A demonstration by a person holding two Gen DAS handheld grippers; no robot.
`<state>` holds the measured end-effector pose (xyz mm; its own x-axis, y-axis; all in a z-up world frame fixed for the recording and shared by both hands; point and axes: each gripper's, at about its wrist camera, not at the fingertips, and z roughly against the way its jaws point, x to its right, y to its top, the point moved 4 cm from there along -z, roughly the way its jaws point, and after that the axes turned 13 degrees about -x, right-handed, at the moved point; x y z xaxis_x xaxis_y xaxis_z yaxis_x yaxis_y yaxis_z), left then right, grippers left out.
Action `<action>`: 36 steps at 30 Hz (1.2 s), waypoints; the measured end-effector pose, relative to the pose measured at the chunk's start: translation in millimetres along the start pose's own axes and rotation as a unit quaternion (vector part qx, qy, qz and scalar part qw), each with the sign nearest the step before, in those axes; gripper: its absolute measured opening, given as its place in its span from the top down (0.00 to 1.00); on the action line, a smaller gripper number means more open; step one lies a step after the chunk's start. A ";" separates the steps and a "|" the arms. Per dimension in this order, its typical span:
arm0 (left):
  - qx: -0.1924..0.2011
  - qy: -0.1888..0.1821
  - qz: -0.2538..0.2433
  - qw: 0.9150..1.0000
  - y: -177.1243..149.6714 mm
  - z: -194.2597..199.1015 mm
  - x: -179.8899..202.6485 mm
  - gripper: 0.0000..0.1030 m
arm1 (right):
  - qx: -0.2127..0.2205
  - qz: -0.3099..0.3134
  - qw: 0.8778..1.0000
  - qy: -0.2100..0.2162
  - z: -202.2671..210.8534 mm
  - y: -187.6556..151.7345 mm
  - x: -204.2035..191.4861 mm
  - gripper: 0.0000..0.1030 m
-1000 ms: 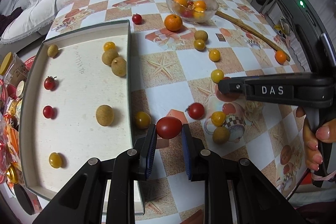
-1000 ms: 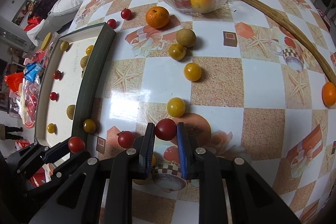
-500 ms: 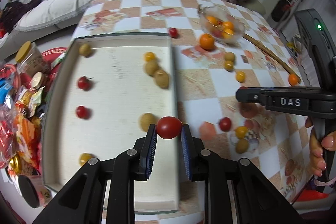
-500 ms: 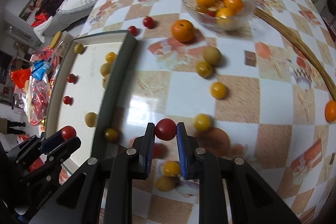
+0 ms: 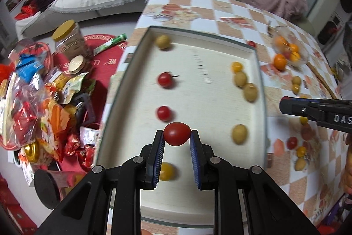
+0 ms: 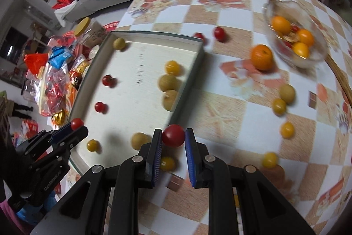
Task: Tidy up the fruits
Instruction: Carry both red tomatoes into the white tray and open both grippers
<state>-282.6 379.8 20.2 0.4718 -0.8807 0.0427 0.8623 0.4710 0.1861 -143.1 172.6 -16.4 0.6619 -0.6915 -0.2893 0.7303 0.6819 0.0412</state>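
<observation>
Over the tray's [image 6: 187, 72] near edge, right hand-held gripper [image 6: 173, 142] grips a tomato [image 6: 173, 135].

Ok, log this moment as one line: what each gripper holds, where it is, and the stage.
left gripper: shut on red tomato, over tray | right gripper: shut on second red tomato, at tray edge | stage: carrying, none released

left gripper [image 5: 177, 139] – clamps red tomato [image 5: 177, 133] | above tray [image 5: 140, 52]
</observation>
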 end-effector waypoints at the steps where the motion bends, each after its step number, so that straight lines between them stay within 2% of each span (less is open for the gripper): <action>1: -0.002 0.002 0.005 1.000 0.7 -2.3 -4.7 0.76 | -0.002 0.005 1.000 0.001 -2.7 2.4 -4.7 0.78; 14: -0.026 0.014 0.026 0.999 7.8 -27.4 -27.5 0.76 | -0.021 0.039 0.999 -0.007 -28.3 27.0 -40.4 0.78; 32: -0.048 0.028 0.011 0.998 5.7 -46.0 -21.9 0.76 | -0.055 0.043 0.997 -0.026 -65.2 34.0 -40.8 0.78; 35: -0.049 0.030 0.008 0.998 6.3 -46.7 -22.2 0.74 | -0.052 0.049 0.997 -0.028 -64.9 34.0 -41.9 0.77; 36: -0.049 0.033 0.006 0.998 6.2 -46.6 -22.2 0.69 | -0.053 0.050 0.997 -0.027 -64.6 34.3 -42.2 0.74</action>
<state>-279.1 404.7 -25.3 0.4906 -0.8711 -0.0216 0.8688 0.4871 0.0889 -156.9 240.5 -64.6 0.7405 -0.6292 -0.2362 0.6407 0.7670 -0.0348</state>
